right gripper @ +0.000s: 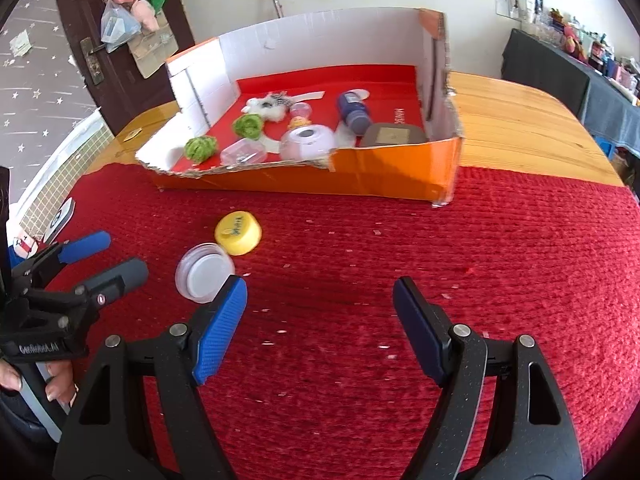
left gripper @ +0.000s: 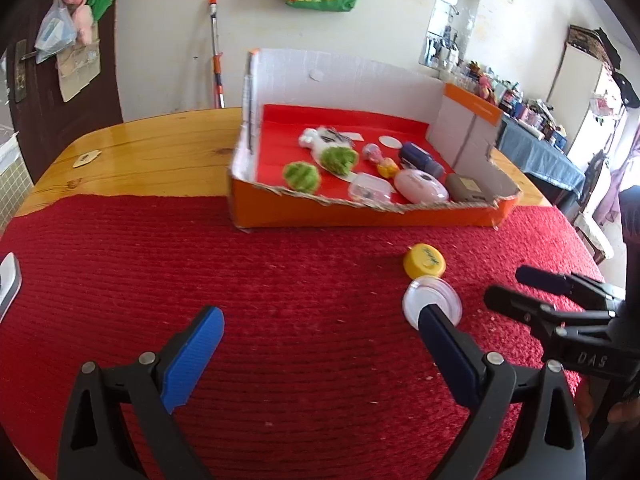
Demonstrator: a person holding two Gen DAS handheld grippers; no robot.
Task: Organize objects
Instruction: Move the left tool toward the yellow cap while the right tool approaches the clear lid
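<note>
The clear round lid [right gripper: 205,273] and yellow cap [right gripper: 238,233] touch on the counter's red cloth [right gripper: 400,260], just ahead-left of our right tool [right gripper: 320,320], its jaws wide and empty. The left tool [left gripper: 320,352] is likewise wide and empty. We judge either grab could nudge the neighbour away from the orange box [right gripper: 360,176].

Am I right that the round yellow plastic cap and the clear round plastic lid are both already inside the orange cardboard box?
Not quite. The round yellow plastic cap and the clear round plastic lid both lie on the red woven mat, in front of the orange cardboard box, not inside it. The right wrist view shows it.
</note>
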